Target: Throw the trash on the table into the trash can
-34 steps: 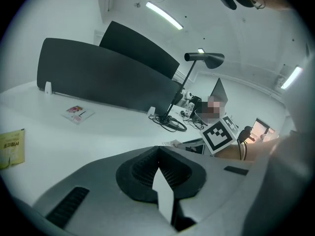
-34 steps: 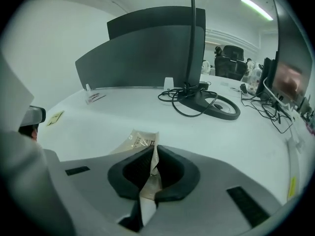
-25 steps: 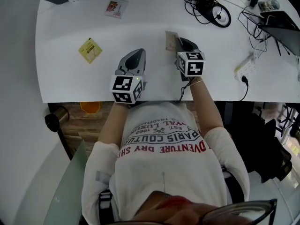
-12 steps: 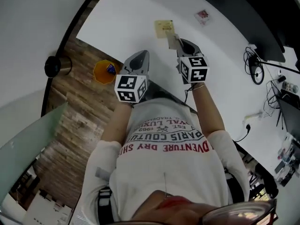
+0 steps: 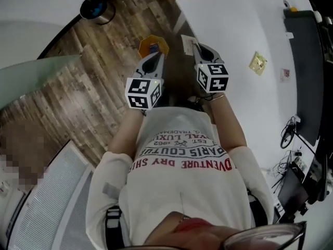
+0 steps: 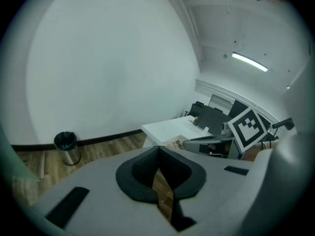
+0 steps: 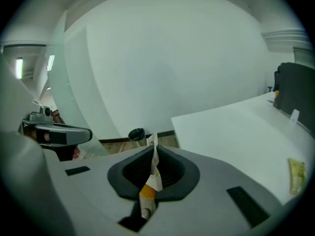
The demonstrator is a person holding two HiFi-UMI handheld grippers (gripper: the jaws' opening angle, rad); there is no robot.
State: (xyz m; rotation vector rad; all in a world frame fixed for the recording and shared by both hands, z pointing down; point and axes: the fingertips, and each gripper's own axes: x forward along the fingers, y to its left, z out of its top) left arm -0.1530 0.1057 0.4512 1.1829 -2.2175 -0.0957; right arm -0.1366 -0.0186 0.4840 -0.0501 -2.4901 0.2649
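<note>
My right gripper (image 5: 194,47) is shut on a crumpled white and orange wrapper (image 5: 188,41), which sticks up between its pads (image 7: 150,180). It hangs over the wooden floor just off the white table's corner (image 5: 229,20). An orange trash can (image 5: 154,45) stands on the floor just ahead of both grippers, partly hidden by my left gripper (image 5: 156,57). In the left gripper view the left gripper (image 6: 158,149) is shut with nothing in it. A yellow packet (image 5: 258,62) and a pink packet (image 5: 284,75) lie on the table.
A dark round bin (image 5: 97,8) stands by the white wall, seen also as the bin (image 6: 66,146) in the left gripper view. A black monitor (image 5: 304,61) and cables (image 5: 289,132) occupy the table's far side. A glass panel (image 5: 36,82) stands at the left.
The person has turned left, away from the table. Both grippers swung with them from over the tabletop to over the floor by the orange can. The wrapper stays in the right gripper.
</note>
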